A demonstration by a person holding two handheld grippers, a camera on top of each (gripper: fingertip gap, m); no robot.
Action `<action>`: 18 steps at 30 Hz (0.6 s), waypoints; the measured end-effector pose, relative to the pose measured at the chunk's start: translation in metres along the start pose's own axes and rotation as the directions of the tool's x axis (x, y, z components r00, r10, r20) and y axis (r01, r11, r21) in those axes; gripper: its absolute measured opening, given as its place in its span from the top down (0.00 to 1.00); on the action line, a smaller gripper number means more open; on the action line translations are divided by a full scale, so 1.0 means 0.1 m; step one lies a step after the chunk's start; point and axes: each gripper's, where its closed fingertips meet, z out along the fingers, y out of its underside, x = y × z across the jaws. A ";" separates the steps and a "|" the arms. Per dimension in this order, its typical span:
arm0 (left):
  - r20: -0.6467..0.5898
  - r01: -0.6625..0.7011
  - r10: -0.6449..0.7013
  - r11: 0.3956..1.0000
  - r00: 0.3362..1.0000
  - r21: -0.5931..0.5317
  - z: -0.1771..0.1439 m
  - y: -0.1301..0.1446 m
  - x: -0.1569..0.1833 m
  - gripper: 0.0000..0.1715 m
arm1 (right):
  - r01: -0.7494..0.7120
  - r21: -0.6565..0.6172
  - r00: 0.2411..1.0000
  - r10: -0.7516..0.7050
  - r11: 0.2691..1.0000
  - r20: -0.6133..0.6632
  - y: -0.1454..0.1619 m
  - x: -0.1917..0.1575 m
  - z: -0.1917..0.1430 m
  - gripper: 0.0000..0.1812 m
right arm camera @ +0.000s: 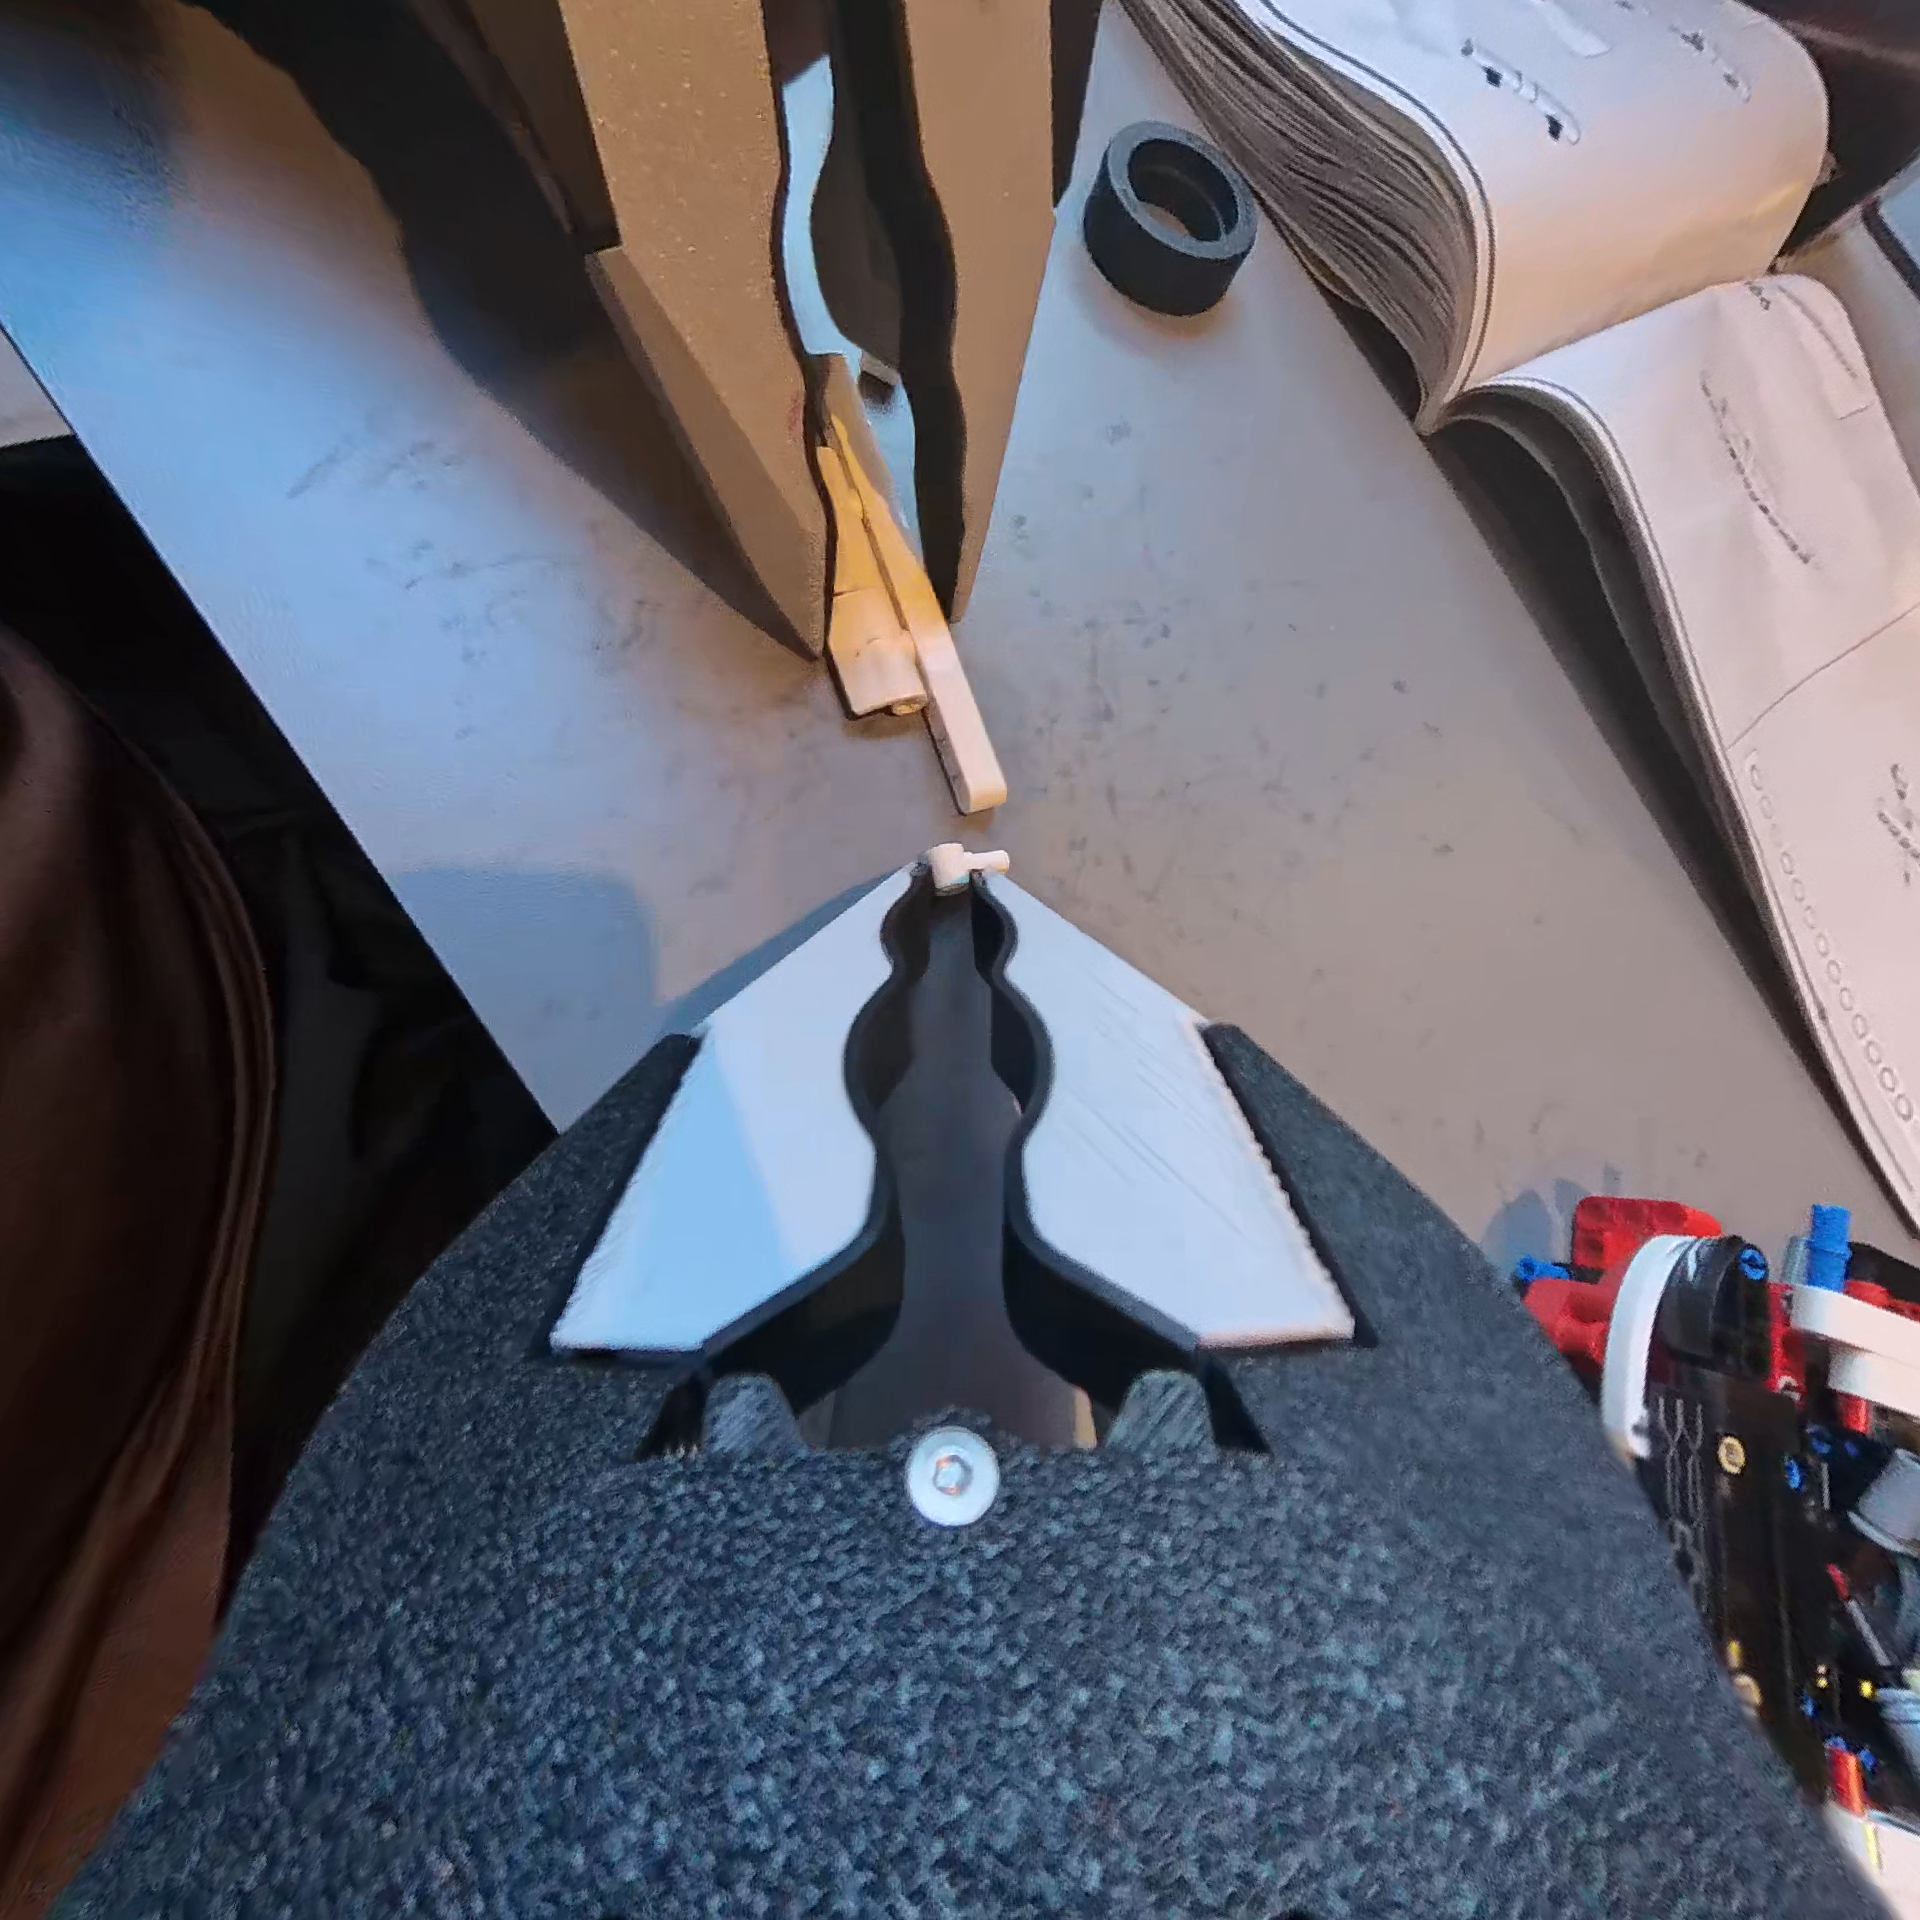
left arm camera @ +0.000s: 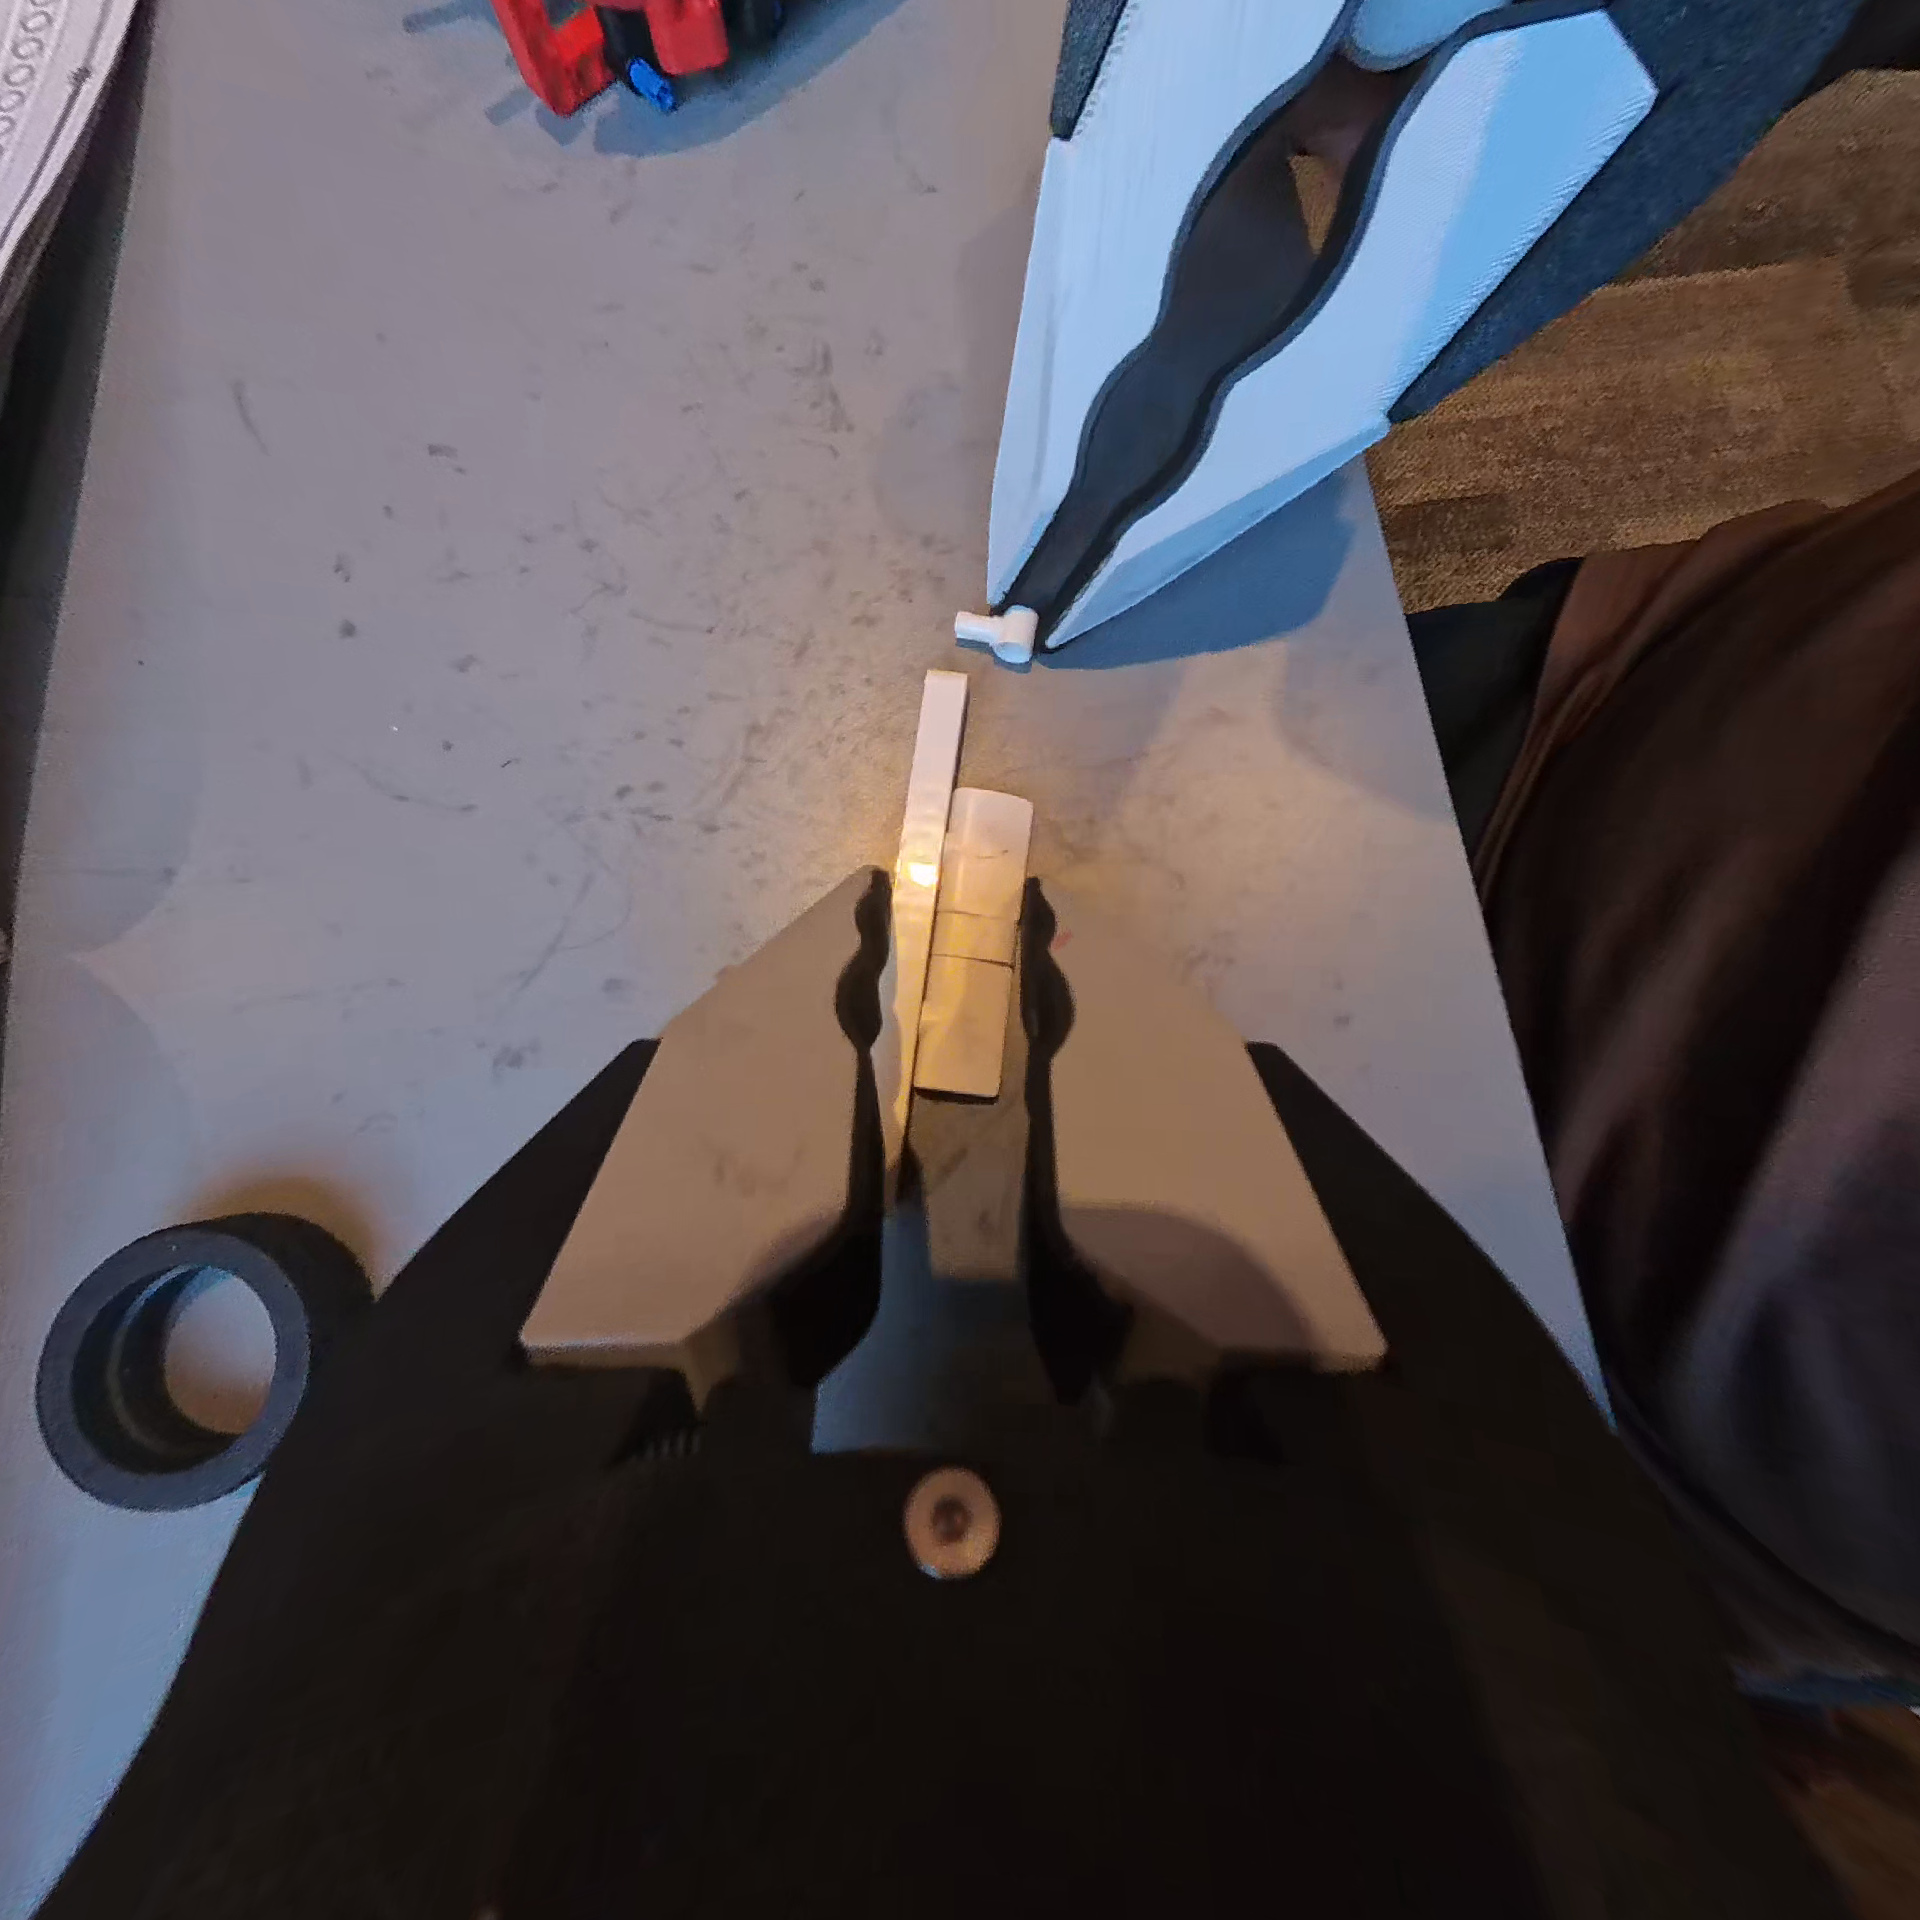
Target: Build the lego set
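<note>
My left gripper (left arm camera: 956,883) is shut on a white lego beam assembly (left arm camera: 951,800), a long thin beam with a shorter piece beside it, held just above the grey table. It also shows in the right wrist view (right arm camera: 951,727), sticking out of the left gripper (right arm camera: 894,613). My right gripper (right arm camera: 951,883) is shut on a small white lego pin connector (right arm camera: 961,862) at its very tips. In the left wrist view the right gripper (left arm camera: 1029,623) holds that pin (left arm camera: 995,629) a short gap from the beam's far end.
A black rubber tyre (left arm camera: 171,1361) lies on the table (left arm camera: 520,520), also seen in the right wrist view (right arm camera: 1169,218). A red and black lego model (right arm camera: 1714,1434) stands nearby (left arm camera: 613,47). An open instruction booklet (right arm camera: 1662,416) lies beyond. A person's dark clothing (left arm camera: 1714,1039) is at the table edge. The grippers' ends are close to 5 cm from one another.
</note>
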 end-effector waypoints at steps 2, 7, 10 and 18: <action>-0.012 0.006 -0.006 1.000 1.000 0.012 0.01 -0.01 0.00 0.87 | 0.021 -0.001 1.000 -0.021 1.000 0.008 0.00 0.00 0.00 0.96; -0.012 0.011 -0.010 1.000 1.000 0.029 0.07 -0.07 0.00 0.87 | 0.062 0.037 0.997 -0.064 0.997 0.053 -0.13 -0.08 -0.01 0.97; -0.017 0.015 -0.014 1.000 1.000 0.026 0.07 -0.08 0.00 0.87 | 0.142 0.002 0.989 -0.142 0.990 0.037 -0.12 -0.07 0.03 0.97; -0.042 0.047 -0.046 0.998 0.998 0.040 0.07 -0.09 0.00 0.87 | 0.181 -0.005 0.983 -0.181 0.983 0.041 -0.13 -0.09 0.09 0.97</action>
